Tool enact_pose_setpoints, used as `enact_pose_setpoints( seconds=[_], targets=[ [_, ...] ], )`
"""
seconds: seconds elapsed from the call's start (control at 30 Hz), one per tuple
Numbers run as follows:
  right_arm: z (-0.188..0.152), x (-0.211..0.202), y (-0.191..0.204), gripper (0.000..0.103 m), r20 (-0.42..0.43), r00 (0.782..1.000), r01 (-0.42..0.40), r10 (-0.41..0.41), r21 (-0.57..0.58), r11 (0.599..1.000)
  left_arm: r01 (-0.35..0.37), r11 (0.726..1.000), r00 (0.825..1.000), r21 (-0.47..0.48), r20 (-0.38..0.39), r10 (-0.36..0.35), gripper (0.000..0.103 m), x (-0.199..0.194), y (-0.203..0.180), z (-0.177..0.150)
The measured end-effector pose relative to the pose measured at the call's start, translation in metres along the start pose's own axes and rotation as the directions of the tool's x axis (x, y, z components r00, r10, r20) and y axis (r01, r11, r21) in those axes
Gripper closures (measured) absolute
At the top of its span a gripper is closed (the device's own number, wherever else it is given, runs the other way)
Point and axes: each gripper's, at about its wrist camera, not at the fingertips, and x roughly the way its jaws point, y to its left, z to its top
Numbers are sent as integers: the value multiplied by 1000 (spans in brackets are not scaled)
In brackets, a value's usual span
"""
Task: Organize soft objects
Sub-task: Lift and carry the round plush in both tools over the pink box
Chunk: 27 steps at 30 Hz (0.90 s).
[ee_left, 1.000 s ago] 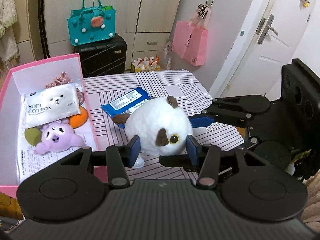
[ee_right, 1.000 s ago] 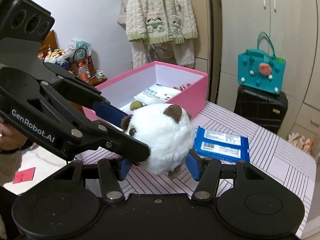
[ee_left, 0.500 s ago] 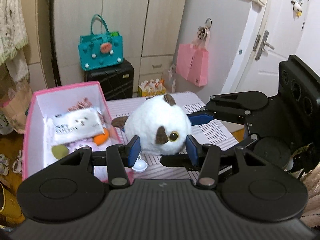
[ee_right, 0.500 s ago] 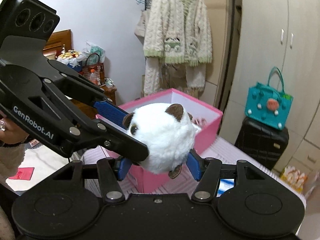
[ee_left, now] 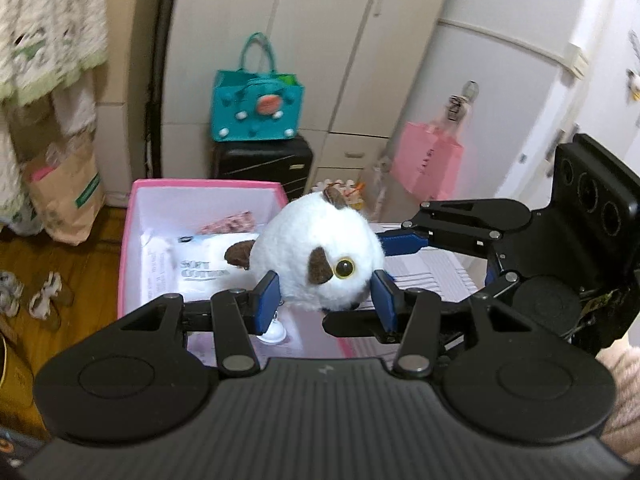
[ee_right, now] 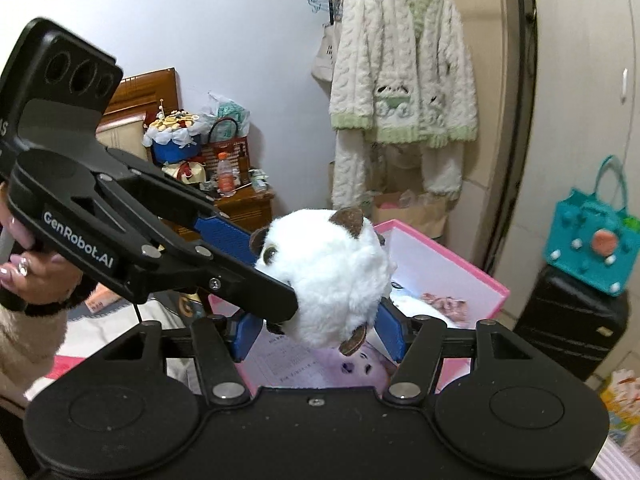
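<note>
White plush toy [ee_left: 320, 256], round, with brown ears and a glassy eye, is held in the air above the pink box [ee_left: 132, 216], clamped between the blue pads of both tools at once: the left gripper [ee_left: 326, 294] is pressed on its lower sides and the right gripper [ee_right: 320, 332] on its flanks. Inside the pink box, a white soft-cotton pack [ee_left: 204, 260], a pink patterned fabric piece [ee_left: 232, 222] and a purple plush [ee_right: 352, 368] are seen beneath the toy.
</note>
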Motion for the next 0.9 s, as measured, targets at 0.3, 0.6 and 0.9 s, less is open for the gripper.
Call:
enact_pose_setpoints(
  seconds=[0.3, 0.6, 0.9],
  targets=[
    [-6, 74, -19, 42, -126, 986, -94, 113, 145, 985, -72, 989, 991, -128, -122, 57, 55, 40, 64, -1],
    [-23, 125, -24, 45, -261, 932, -167, 252, 305, 937, -151, 981, 954, -123, -279, 112, 55, 65, 91, -10],
    [-29, 148, -15, 46, -357, 895, -168, 268, 288, 943, -181, 980, 932, -83, -333, 144, 64, 75, 99, -23]
  ],
)
